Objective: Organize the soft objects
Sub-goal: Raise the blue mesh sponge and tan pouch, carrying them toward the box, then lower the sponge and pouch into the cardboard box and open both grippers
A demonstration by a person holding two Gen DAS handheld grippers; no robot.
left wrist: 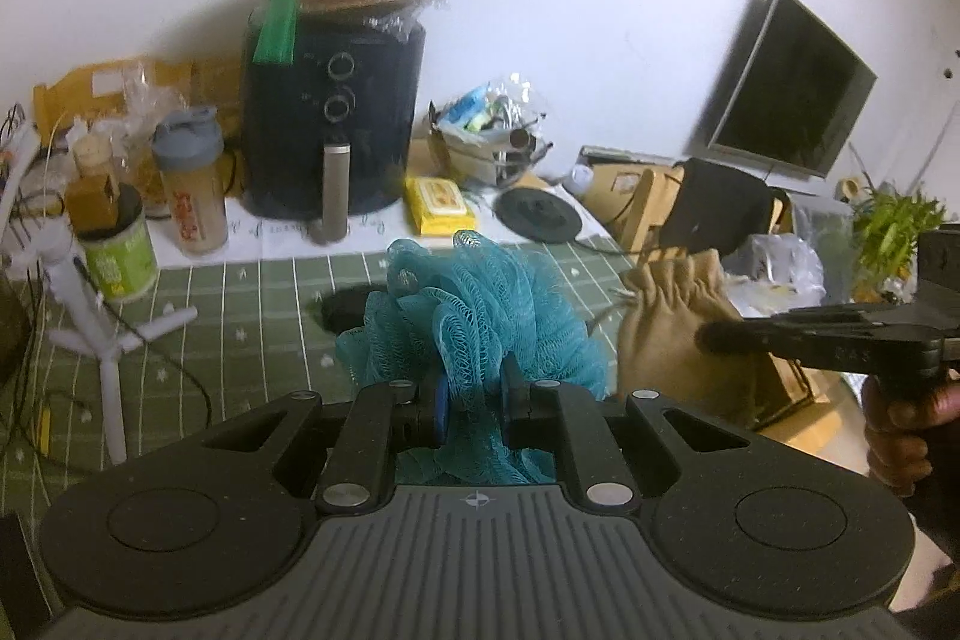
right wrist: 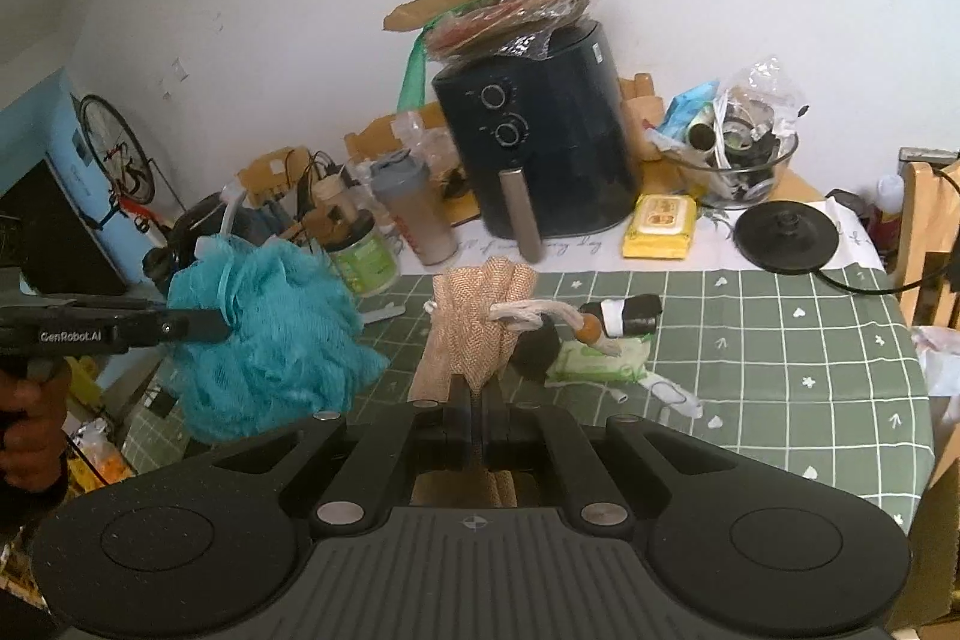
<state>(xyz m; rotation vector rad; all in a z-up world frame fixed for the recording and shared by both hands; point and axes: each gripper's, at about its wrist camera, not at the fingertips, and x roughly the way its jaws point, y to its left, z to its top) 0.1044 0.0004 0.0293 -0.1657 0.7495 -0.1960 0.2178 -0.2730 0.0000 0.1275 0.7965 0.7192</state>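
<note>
Left gripper (left wrist: 471, 394) clamped on the teal mesh bath pouf (left wrist: 474, 316), pouf held up off the green grid tablecloth (left wrist: 252, 304). Right gripper (right wrist: 477, 403) pinched tight on the tan drawstring pouch (right wrist: 480, 328), also lifted (cord and wooden bead (right wrist: 591, 327) dangle to the right of it). Pouf and pouch hang near each other, not touching. On the cloth beyond the pouch: a black soft item (right wrist: 624, 313) and a green wipes pack (right wrist: 600, 361). Black air fryer (right wrist: 540, 142) at the back against the wall.
</note>
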